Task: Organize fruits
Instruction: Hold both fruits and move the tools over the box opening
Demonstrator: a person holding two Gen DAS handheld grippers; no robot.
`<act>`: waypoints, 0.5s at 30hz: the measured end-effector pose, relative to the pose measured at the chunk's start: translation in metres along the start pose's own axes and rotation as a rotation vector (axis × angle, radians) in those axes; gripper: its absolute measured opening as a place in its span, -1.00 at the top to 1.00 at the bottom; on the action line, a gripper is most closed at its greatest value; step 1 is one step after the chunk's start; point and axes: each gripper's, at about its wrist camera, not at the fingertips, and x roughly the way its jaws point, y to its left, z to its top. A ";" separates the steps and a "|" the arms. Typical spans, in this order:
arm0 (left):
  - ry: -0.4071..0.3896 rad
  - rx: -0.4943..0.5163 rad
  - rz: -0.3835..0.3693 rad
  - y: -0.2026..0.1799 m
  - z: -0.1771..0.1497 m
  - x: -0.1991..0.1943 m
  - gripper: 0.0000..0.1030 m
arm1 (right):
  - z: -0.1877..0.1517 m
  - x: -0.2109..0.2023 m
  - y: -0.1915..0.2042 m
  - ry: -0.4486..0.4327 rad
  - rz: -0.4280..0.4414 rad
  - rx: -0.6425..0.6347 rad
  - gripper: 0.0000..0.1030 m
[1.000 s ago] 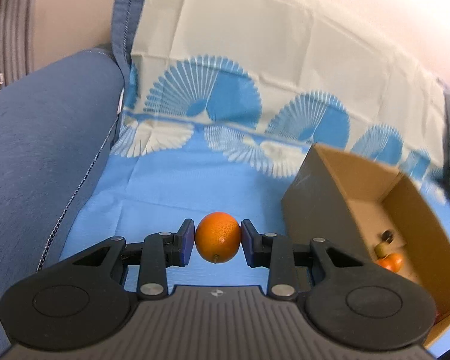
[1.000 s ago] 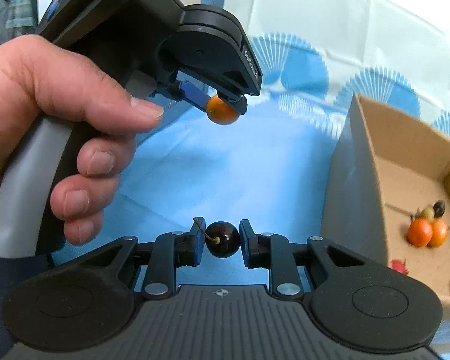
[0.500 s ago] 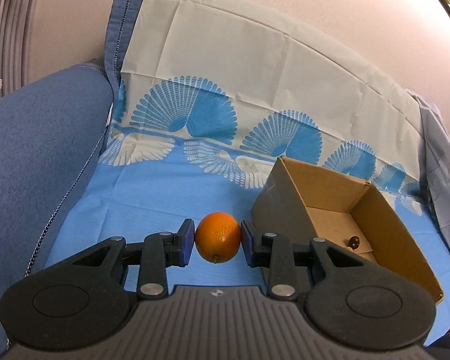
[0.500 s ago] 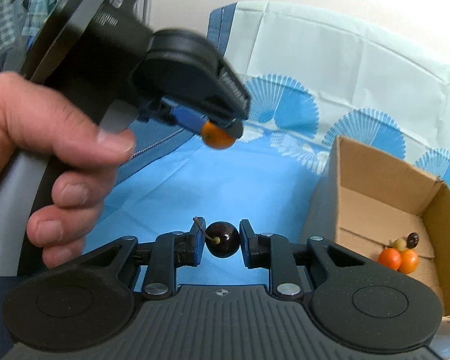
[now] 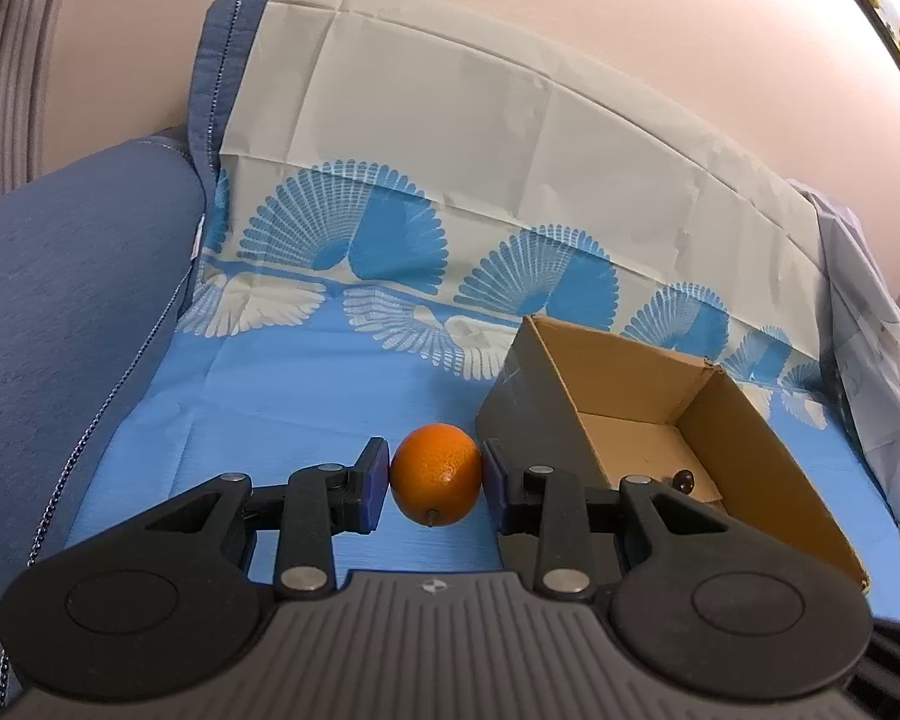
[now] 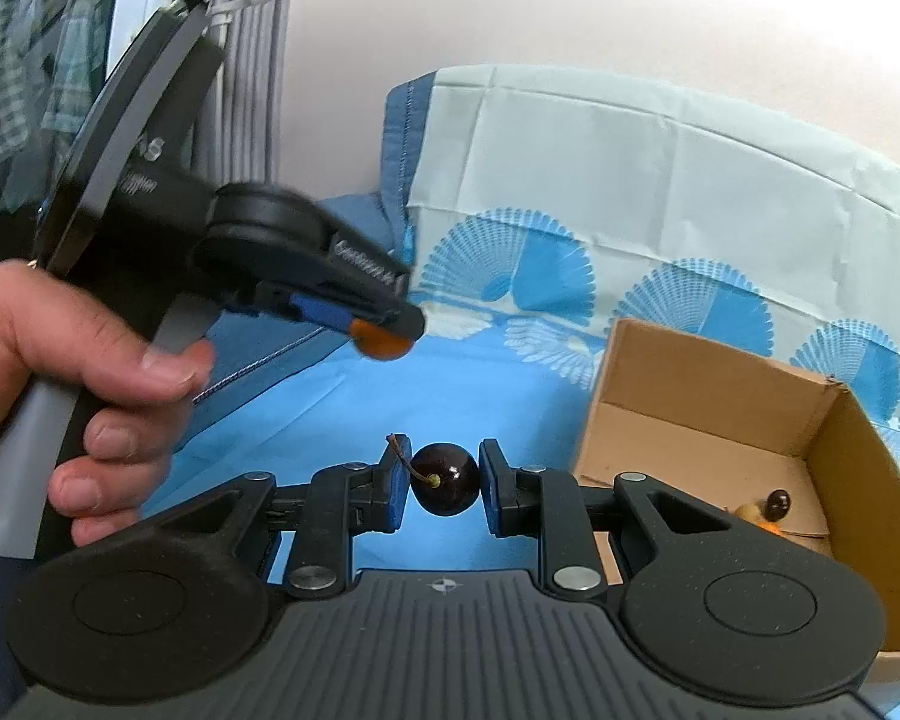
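Fruit sorting looked partly done: the cardboard box toward the right edge of the sofa's blue cloth already held a few small fruits. The left gripper had its jaws clamped on an orange, the right gripper on a dark cherry. Both hung above the cloth beside the box, not yet dropped in.

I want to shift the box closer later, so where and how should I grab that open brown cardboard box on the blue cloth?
Grip the open brown cardboard box by its near upright wall, at the top edge. Come from above with one finger inside and one outside. The thin, straight wall suits a pinch, the top is open, and the small fruits sit in the far corner, apart from that wall. Both grippers are full now.
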 end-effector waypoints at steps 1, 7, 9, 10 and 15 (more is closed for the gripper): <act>0.000 0.005 0.000 -0.001 0.000 0.001 0.28 | 0.000 -0.002 -0.001 -0.005 -0.005 0.005 0.51; 0.004 0.016 0.003 -0.004 -0.001 0.005 0.28 | 0.001 -0.004 -0.022 -0.026 -0.031 0.056 0.51; 0.008 0.021 0.004 -0.004 -0.001 0.006 0.28 | 0.001 -0.004 -0.028 -0.028 -0.042 0.072 0.51; 0.010 0.023 0.005 -0.004 -0.001 0.007 0.28 | 0.001 -0.003 -0.031 -0.030 -0.047 0.078 0.51; 0.020 0.042 0.011 -0.009 -0.003 0.011 0.28 | 0.002 -0.003 -0.039 -0.041 -0.067 0.113 0.51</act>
